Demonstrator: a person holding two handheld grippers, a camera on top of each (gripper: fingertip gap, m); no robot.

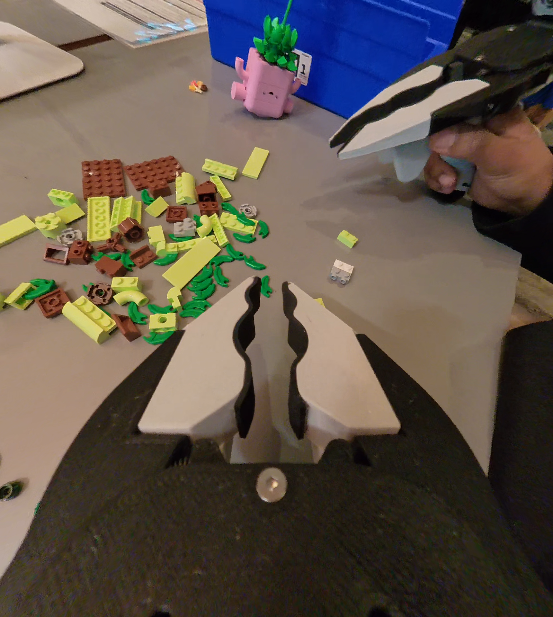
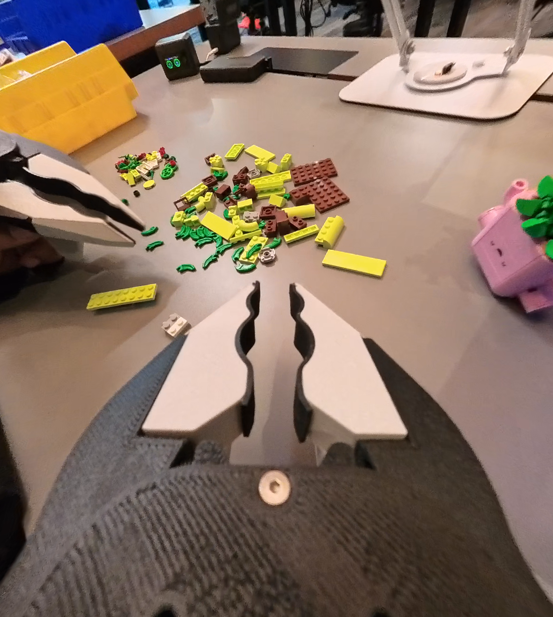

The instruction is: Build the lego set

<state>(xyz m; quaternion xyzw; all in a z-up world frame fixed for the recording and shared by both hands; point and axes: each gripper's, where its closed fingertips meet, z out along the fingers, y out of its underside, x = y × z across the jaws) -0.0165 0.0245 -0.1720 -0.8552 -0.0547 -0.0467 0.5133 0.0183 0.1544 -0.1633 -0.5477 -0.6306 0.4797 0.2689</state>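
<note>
Left tool: spread, empty. Right tool: spread, empty. Loose brick pile (lime, brown, green) mid-tabletop; pink planter model beyond.

Left wrist view: low over table, facing brick pile closely.
Right wrist view: opposite side, same pile shared.

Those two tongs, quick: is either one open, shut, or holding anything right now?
Left tongs: open a little, nothing between the fingers, above the loose green pieces.
Right tongs: open a little, holding nothing, above the grey table.
</note>
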